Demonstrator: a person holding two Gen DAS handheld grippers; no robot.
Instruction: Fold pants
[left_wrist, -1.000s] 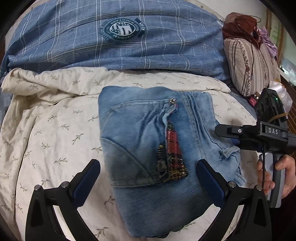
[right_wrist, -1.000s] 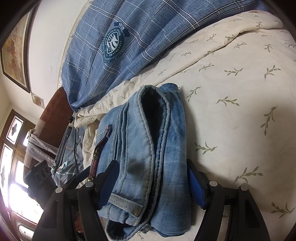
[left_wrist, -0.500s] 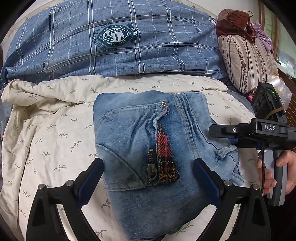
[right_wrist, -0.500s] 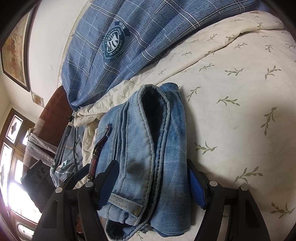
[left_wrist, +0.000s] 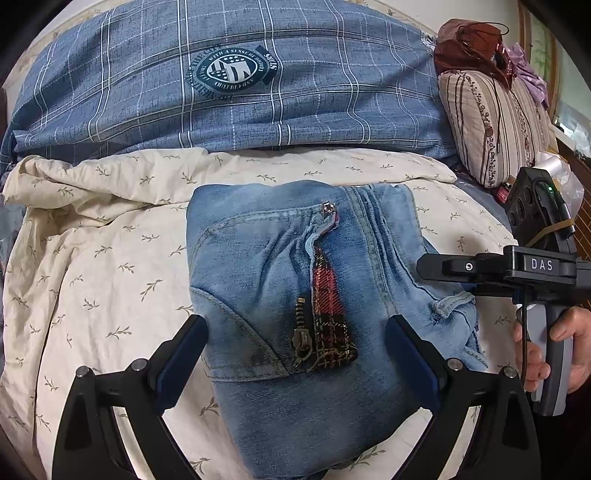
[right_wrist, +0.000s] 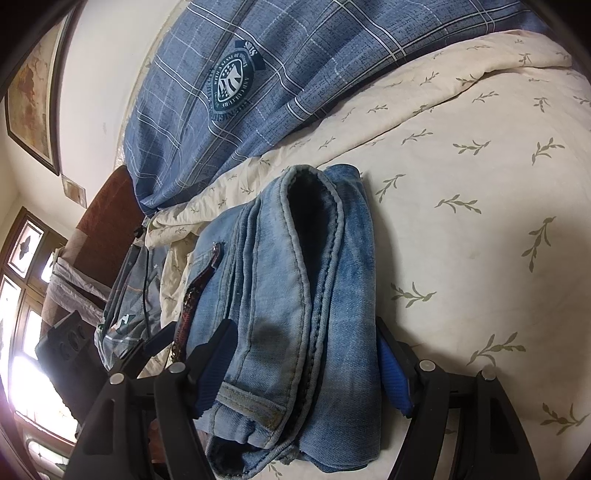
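Left hand-held gripper (left_wrist: 295, 358) retreated; "DAS" on right hand-held gripper (left_wrist: 541, 264).

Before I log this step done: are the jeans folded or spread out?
Folded. The jeans lie as a compact stack on the bedsheet, layered edges visible from the right wrist view.

Faded blue jeans (left_wrist: 295, 295) — folded compact, fly open — lying on bedspread (left_wrist: 92, 277).

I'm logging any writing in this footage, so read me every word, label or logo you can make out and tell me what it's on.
"DAS": white letters on the black body of the right gripper.
"WITH A SENSE OF HONOR": partly legible around the round teal crest on the blue plaid quilt; the rest of the ring is too blurred.
"SWISS": roughly, on the crest's ribbon end; uncertain.
Folded light-blue denim jeans: no readable text.
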